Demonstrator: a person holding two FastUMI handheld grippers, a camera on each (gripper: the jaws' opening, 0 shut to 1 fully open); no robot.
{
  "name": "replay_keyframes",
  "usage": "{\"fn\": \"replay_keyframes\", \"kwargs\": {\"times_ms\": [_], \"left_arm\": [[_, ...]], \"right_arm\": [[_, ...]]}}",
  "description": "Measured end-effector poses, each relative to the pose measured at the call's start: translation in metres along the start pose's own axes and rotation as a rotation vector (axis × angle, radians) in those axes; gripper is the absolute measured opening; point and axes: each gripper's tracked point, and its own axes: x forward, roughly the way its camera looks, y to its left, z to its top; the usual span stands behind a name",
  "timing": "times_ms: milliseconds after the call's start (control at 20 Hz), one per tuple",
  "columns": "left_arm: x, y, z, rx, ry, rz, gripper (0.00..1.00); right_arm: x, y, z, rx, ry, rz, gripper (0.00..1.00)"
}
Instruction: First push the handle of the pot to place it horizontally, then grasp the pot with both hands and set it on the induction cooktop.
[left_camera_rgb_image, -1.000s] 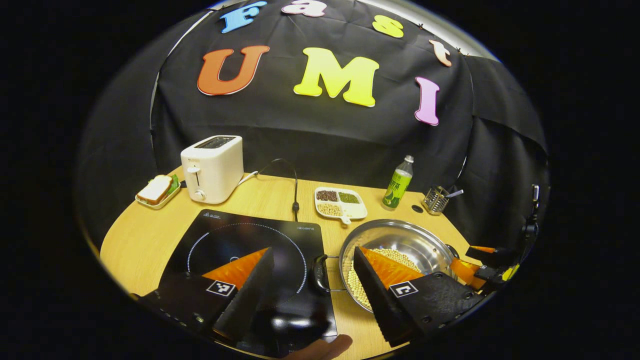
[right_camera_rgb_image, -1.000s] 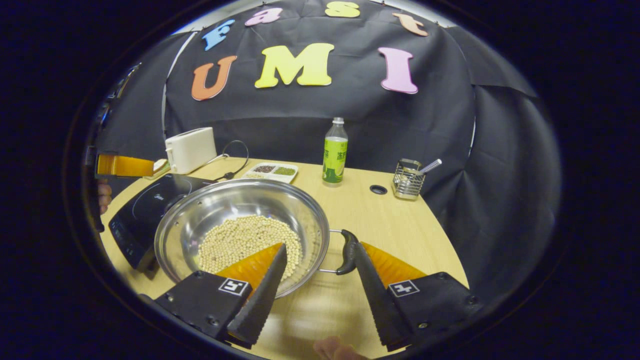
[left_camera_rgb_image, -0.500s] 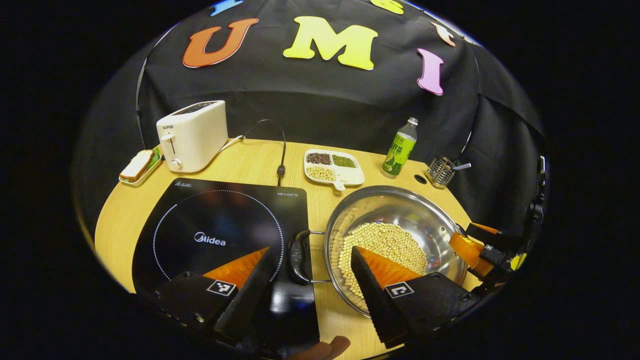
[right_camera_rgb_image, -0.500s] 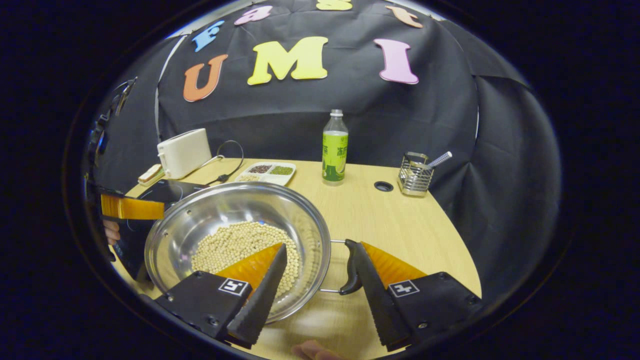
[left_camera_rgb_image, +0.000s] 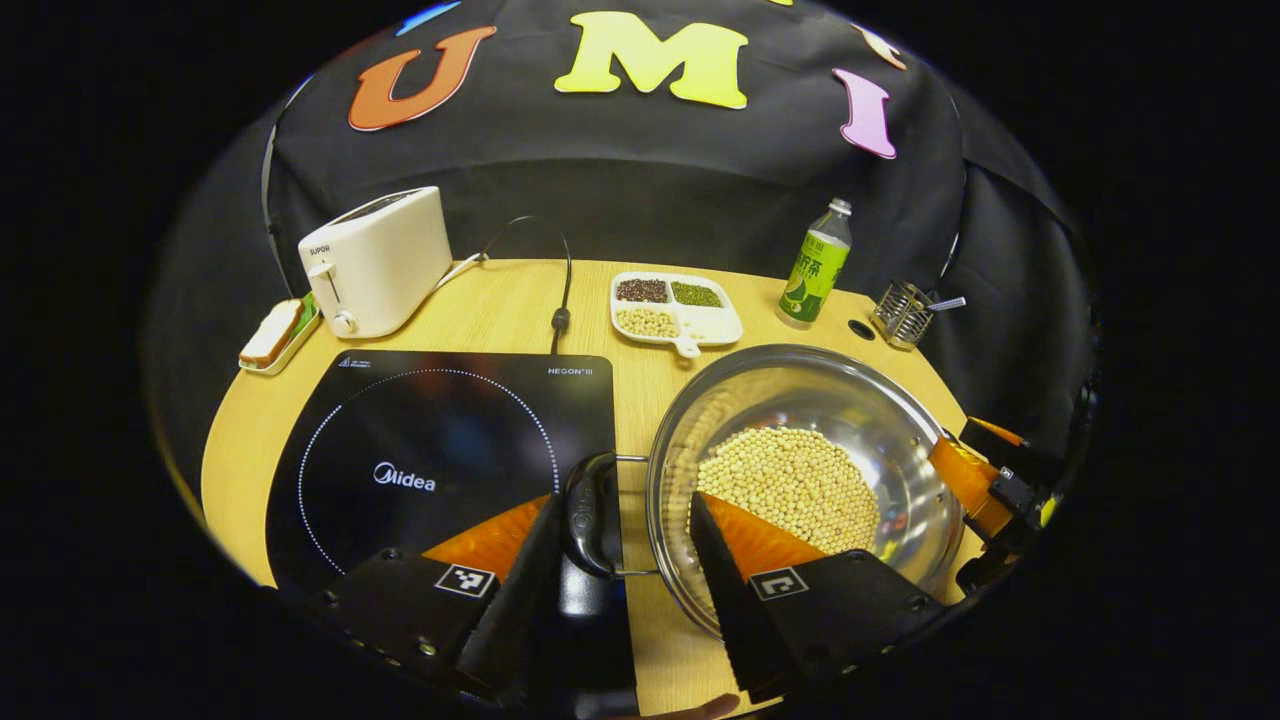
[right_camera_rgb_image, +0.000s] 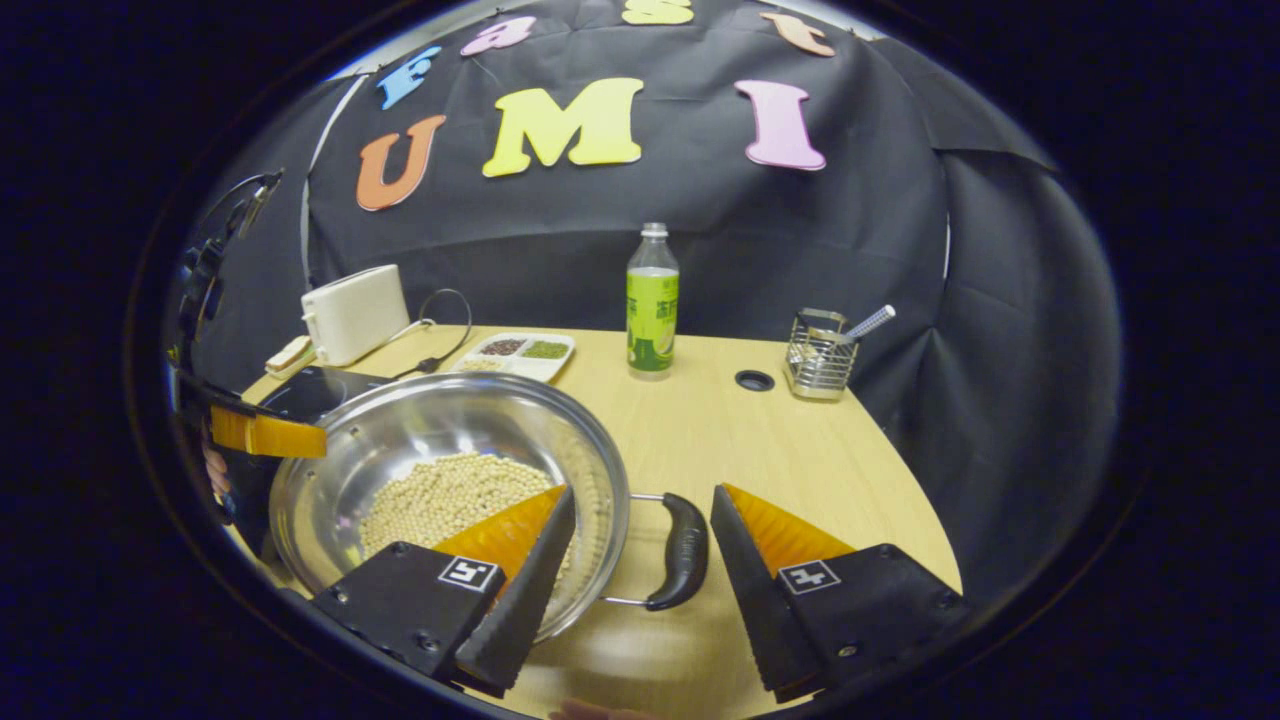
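Between the spread fingers of the left gripper (left_camera_rgb_image: 620, 580) sits the pot's left handle (left_camera_rgb_image: 588, 515), untouched, over the near right edge of the induction cooktop (left_camera_rgb_image: 440, 450). Equally wide, the right gripper (right_camera_rgb_image: 640, 580) brackets the right handle (right_camera_rgb_image: 682, 550) without pressing it. Holding soybeans (left_camera_rgb_image: 790, 485), the steel pot (left_camera_rgb_image: 850, 400) stands on the wooden surface (right_camera_rgb_image: 720, 440) just right of the cooktop, both handles lying horizontal.

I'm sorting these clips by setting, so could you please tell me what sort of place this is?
Probably a staged kitchen set in a recording booth, not a real kitchen: an induction cooktop, a toaster and a steel pot of beans sit on a wooden table backed by black cloth.
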Motion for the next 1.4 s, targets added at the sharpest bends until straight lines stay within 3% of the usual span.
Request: {"fn": "replay_keyframes", "kwargs": {"times_ms": [100,150,200,250,300,550,600,650,750,800,900,950,1200,1400], "left_arm": [[0.003,0.001,0.0,0.001,-0.003,0.01,0.74],[0.005,0.004,-0.001,0.0,-0.002,0.025,0.85],[0.005,0.007,-0.004,-0.003,0.007,0.038,0.69],[0.004,0.006,-0.002,-0.003,0.005,0.039,0.72],[0.007,0.006,-0.004,0.0,0.009,0.045,0.61],[0.011,0.006,-0.007,0.053,-0.022,0.108,0.61],[0.013,0.006,-0.007,0.066,-0.03,0.122,0.71],[0.012,0.006,-0.006,0.079,-0.039,0.129,0.6],[0.011,0.006,-0.007,0.063,-0.042,0.136,0.59],[0.012,0.005,-0.006,0.047,-0.038,0.133,0.7],[0.011,0.005,-0.008,0.02,-0.025,0.13,0.48],[0.009,0.005,-0.009,0.029,-0.02,0.13,0.58],[-0.002,0.0,-0.015,0.013,-0.006,0.107,0.58],[-0.018,-0.001,-0.001,0.004,-0.062,0.097,0.58]], "right_arm": [[0.004,0.003,-0.011,0.03,0.036,0.011,0.87],[0.005,0.005,-0.015,0.042,0.052,0.022,0.87],[0.006,0.003,-0.017,0.049,0.059,0.02,0.87],[0.007,0.003,-0.017,0.057,0.051,0.016,0.85],[0.009,0.0,-0.017,0.057,0.054,-0.001,0.77],[0.007,-0.001,-0.019,0.074,0.068,-0.061,0.7],[0.007,-0.001,-0.019,0.067,0.073,-0.067,0.67],[0.008,-0.001,-0.019,0.072,0.075,-0.075,0.68],[0.006,-0.002,-0.02,0.066,0.08,-0.088,0.67],[0.006,-0.002,-0.019,0.082,0.082,-0.09,0.66],[0.003,-0.001,-0.021,0.082,0.094,-0.091,0.64],[0.001,-0.001,-0.021,0.085,0.1,-0.092,0.63],[-0.013,-0.003,-0.018,0.08,0.106,-0.101,0.62],[-0.028,-0.002,-0.006,0.067,0.076,-0.1,0.62]]}}
